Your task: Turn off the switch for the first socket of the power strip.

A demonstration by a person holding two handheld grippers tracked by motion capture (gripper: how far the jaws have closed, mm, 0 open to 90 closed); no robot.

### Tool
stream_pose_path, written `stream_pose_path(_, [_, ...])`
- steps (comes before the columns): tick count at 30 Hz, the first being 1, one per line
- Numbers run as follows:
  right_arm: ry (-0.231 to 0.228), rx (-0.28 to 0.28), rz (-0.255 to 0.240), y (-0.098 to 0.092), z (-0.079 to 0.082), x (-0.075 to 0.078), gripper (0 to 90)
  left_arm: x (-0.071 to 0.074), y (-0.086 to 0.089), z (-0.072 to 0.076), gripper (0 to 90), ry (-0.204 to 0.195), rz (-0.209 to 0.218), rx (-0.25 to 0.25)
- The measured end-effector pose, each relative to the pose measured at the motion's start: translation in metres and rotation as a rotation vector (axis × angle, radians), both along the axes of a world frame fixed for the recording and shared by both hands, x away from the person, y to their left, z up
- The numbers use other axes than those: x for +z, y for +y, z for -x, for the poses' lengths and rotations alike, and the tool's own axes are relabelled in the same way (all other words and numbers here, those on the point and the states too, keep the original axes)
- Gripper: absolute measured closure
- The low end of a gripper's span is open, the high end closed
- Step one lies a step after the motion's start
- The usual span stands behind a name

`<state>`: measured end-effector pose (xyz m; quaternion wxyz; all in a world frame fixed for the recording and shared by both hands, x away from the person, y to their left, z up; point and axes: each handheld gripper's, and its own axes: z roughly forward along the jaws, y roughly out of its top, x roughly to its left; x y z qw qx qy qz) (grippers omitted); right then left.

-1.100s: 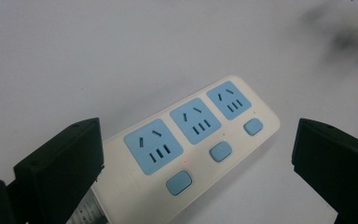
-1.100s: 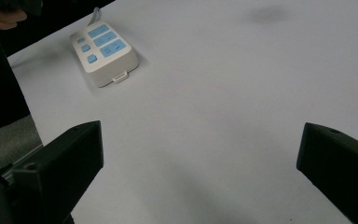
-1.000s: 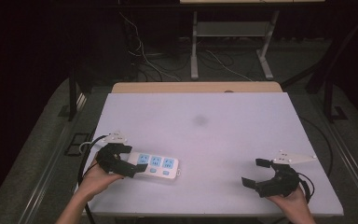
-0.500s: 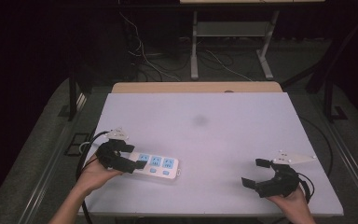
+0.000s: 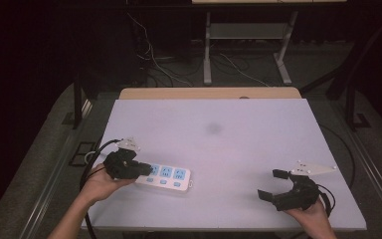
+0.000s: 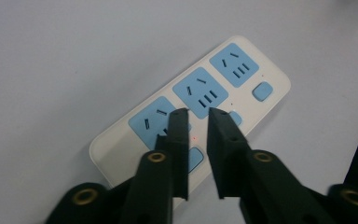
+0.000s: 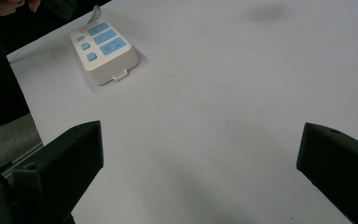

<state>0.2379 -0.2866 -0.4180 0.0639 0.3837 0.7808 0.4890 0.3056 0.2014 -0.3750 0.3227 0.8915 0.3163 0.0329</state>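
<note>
Surface [image 5: 258, 139]: white, a faint dark smudge [image 5: 214, 129] near its middle, wooden edge at the far side. Floor around it is dark, with cables [image 5: 179, 69] and a metal stand [image 5: 248, 45] behind.

Power strip [image 5: 165, 177]: white body, three blue socket faces in a row, small blue buttons along one long edge. It lies flat on the surface at the near left, long axis running left to right. In the right claw's view it sits far off at upper left [image 7: 103, 50], short end with a small tab facing the camera.

Left claw [image 5: 140, 170]: held in the person's left hand [image 5: 99, 183], over the left end of the strip. Its jaws have just been closing and now stand nearly together with a narrow gap. In its own view the left claw [image 6: 198, 112] has its tips above the strip [image 6: 261, 70], between the first and second sockets near the button row. Nothing is between the jaws; can't tell if the tips touch the strip.

Right claw [image 5: 273, 184]: in the right hand [image 5: 312, 215] at the near right, well apart from the strip. Jaws wide open and empty, over bare surface [image 7: 214, 116].
</note>
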Motion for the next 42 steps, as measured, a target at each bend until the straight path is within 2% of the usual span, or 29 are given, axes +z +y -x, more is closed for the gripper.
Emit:
stream_pose_path(4, [0.000, 0.002, 0.001, 0.000, 0.000, 0.000, 0.3, -0.002, -0.001, -0.001, 89.0, 0.007, -0.015, -0.013])
stream_pose_path(8, [0.000, 0.003, 0.001, 0.000, 0.000, 0.000, 0.3, -0.005, -0.004, -0.002, 89.2, 0.015, -0.055, -0.030])
stream_pose_path(28, [0.002, 0.009, 0.007, 0.001, 0.000, -0.001, 0.3, -0.021, -0.013, -0.002, 89.3, 0.038, -0.141, -0.068])
stream_pose_path(37, [0.000, 0.000, 0.003, -0.003, 0.000, 0.000, 0.3, -0.022, -0.011, -0.004, 89.6, 0.046, -0.126, -0.066])
stream_pose_path(42, [-0.001, 0.006, 0.006, -0.002, 0.000, 0.000, 0.3, -0.024, -0.008, -0.005, 89.7, 0.058, -0.100, -0.056])
